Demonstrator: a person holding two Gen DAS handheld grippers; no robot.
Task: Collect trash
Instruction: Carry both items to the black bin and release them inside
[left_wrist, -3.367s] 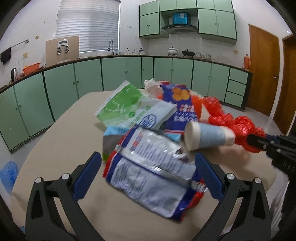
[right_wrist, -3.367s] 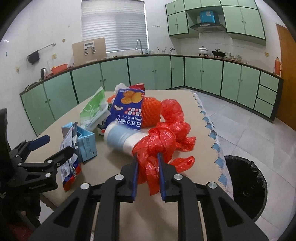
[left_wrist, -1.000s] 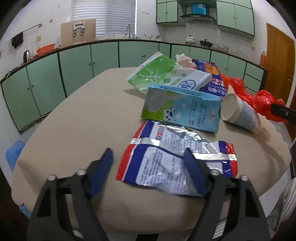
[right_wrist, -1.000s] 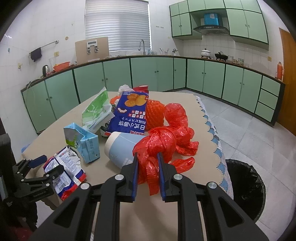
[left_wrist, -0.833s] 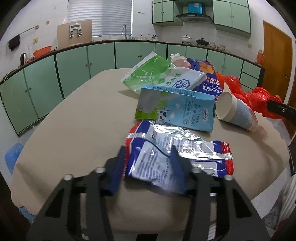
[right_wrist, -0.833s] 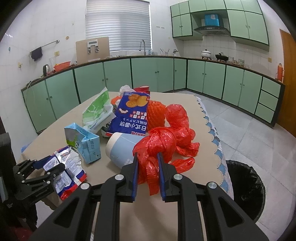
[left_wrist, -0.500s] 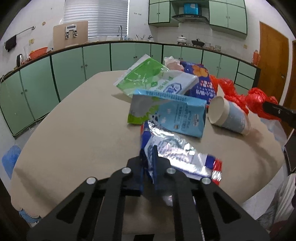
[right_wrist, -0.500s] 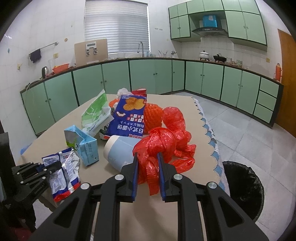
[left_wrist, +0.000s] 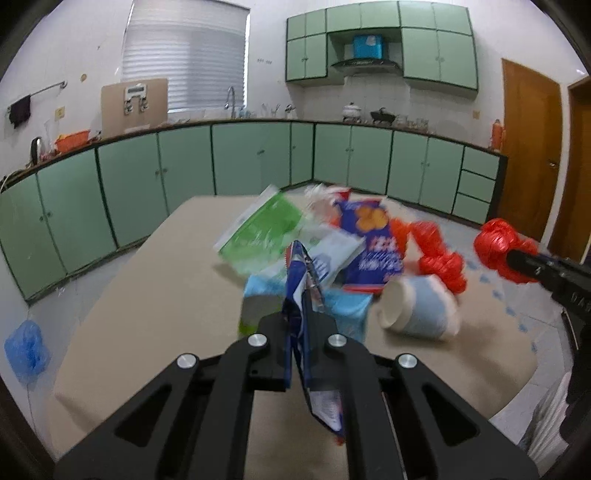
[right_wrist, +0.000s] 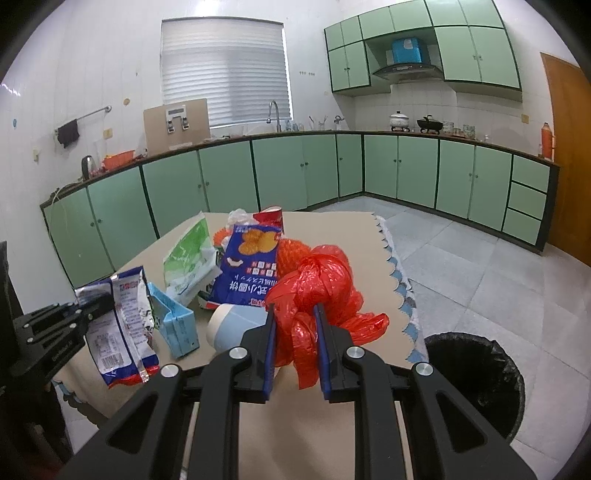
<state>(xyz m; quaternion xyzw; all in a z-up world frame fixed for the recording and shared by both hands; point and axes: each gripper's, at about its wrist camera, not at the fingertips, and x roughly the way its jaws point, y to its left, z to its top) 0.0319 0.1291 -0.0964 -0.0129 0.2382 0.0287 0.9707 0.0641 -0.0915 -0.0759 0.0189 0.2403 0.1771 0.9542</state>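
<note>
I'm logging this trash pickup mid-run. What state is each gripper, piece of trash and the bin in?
Left gripper: shut on the snack wrapper.
Snack wrapper: pinched, hanging clear of the table.
Right gripper: shut on the red plastic bag.
Red plastic bag: knotted, held.
Paper cup: tipped on its side.
Milk carton: lying down, top open.
Trash bin: open, black liner.

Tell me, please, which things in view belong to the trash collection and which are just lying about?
Part of the job:
- foil snack wrapper, in the left hand-held gripper
- red plastic bag, in the right hand-held gripper
- paper cup
- blue carton
- blue chip bag
- black bin

Lying about:
- kettle
- pots on the counter
</note>
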